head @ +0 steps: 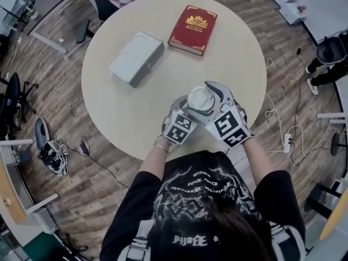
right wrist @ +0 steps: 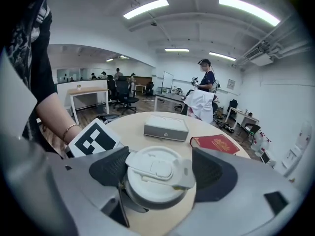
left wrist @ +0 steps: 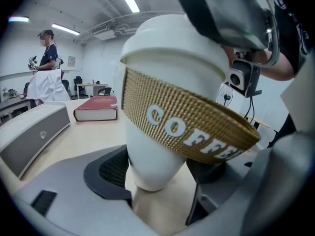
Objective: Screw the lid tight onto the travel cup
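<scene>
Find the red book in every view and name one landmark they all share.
Head view: red book, top of picture, right of centre.
Left gripper view: red book left of the travel cup, behind it.
Right gripper view: red book right of centre, beyond the lid.
Shared landmark: grey box, left of the book in every view.

Tabletop (head: pixel 228 53): round, pale beige, matte; stands on wood-plank floor (head: pixel 60 91).
Far L: flat grey-white box (head: pixel 136 56), lying askew, well in from edge.
Far R: closed red book (head: pixel 192 29), gold emblem on cover, flat; near box, not touching.
Near edge, centre: travel cup (left wrist: pixel 152 156), white w/ gold woven band, base down at surface.
</scene>
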`<action>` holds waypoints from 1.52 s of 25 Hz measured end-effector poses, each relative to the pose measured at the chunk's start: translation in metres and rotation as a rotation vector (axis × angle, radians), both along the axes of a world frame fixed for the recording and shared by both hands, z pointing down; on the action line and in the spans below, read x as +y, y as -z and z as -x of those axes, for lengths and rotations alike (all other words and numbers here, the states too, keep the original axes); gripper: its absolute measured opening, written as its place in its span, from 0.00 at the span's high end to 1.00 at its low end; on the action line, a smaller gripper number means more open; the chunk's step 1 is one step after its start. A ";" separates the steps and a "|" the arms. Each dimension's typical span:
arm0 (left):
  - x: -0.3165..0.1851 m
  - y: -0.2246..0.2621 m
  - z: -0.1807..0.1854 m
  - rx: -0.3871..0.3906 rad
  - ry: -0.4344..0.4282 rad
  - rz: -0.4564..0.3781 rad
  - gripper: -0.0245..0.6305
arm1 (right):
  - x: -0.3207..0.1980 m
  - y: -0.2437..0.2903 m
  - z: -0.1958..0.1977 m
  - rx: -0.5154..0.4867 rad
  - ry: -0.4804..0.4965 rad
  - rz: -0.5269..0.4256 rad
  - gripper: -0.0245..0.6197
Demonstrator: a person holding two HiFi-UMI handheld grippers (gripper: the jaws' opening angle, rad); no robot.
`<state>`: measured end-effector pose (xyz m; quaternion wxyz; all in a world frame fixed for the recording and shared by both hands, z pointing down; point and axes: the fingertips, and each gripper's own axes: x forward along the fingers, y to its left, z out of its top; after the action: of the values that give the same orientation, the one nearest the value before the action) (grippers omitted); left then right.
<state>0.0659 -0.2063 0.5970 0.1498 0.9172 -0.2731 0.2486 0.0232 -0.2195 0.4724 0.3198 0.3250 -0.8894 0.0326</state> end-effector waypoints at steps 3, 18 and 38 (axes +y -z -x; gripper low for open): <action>-0.001 0.001 0.000 0.007 -0.007 0.004 0.37 | 0.004 0.003 0.000 0.042 0.143 0.020 0.32; 0.001 0.001 0.000 0.020 -0.132 0.007 0.37 | 0.023 -0.023 -0.020 0.865 1.304 -0.228 0.24; -0.002 -0.007 -0.001 0.003 -0.087 0.024 0.37 | 0.025 -0.035 -0.004 0.642 0.935 0.090 0.32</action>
<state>0.0669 -0.2081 0.6042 0.1501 0.9267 -0.2296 0.2567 0.0276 -0.1946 0.5072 0.5682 -0.1236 -0.7946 -0.1748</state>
